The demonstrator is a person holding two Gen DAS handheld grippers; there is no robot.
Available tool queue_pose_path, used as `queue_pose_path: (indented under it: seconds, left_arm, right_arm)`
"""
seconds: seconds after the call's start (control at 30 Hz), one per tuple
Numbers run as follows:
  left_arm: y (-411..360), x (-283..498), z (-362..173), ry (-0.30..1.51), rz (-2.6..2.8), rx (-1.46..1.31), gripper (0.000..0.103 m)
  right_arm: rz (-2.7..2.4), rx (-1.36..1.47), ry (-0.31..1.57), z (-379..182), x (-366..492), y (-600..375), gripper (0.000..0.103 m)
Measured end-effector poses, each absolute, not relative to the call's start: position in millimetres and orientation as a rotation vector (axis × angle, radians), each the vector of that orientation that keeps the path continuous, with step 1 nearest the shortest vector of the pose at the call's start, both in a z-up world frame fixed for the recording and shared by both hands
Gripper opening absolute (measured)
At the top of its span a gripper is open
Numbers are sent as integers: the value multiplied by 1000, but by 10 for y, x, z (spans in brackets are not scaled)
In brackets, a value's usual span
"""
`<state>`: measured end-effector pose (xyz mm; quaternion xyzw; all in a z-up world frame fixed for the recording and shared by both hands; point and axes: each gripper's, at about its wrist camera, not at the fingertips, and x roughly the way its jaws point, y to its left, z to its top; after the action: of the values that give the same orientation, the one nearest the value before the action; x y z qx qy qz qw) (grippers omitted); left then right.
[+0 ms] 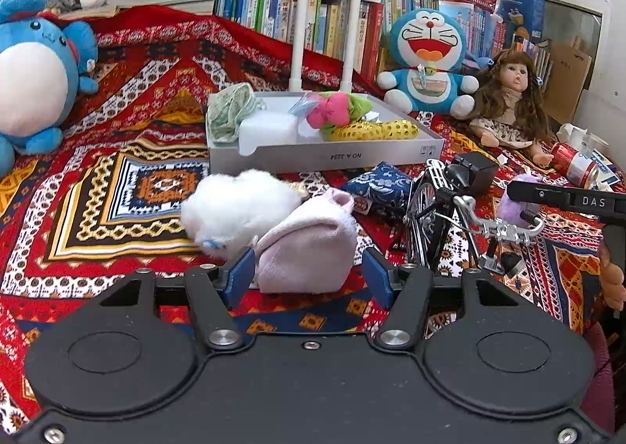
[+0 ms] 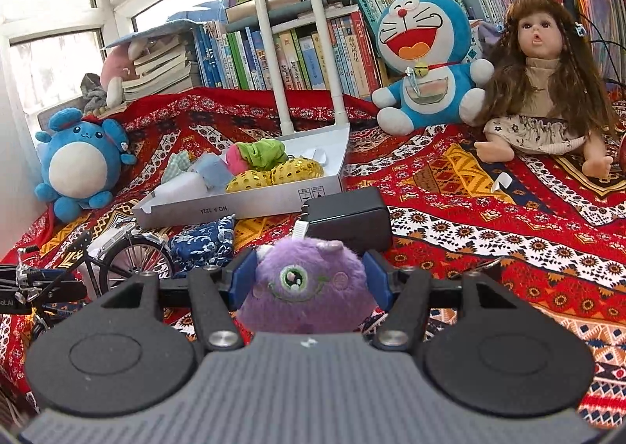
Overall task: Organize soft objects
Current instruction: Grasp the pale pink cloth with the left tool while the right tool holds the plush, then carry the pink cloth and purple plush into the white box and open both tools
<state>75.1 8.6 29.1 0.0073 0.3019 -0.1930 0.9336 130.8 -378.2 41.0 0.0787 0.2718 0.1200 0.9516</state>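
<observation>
L gripper point(image 1: 308, 275): blue pads apart, straddling a pale pink folded fleece cloth point(image 1: 309, 248), not visibly pressing. Its long axis runs 7-to-1 o'clock; a fluffy white plush point(image 1: 238, 209) touches it at 10. R gripper point(image 2: 309, 279): pads clamped on a round purple one-eyed furry plush point(image 2: 304, 285). The grey cardboard tray point(image 1: 324, 159) w/ soft items lies at 12 for L, 11 for R; L looks nearer.

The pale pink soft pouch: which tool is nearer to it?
Left. The left tool has the pale pink pouch between its fingers; the right tool is off to the side, around a purple plush.
</observation>
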Motion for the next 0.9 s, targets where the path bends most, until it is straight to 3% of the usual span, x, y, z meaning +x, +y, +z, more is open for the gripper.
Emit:
queue_pose_path:
  seconds: [0.13,0.4,0.5,0.9]
  left_arm:
    - [45,807,253,592,-391,36,55]
    - [37,890,212,603,-379,26,25]
    - [55,889,235,605,-364,16,21]
    - [239,979,626,541,-308,-81,19]
  right_arm:
    - [246,144,547,407,1294,-3758,64]
    - [248,140,546,405,1303,-3750,64]
    - [247,140,545,406,1306,-3753,64]
    - [279,171,495,605,1374,-3769,63]
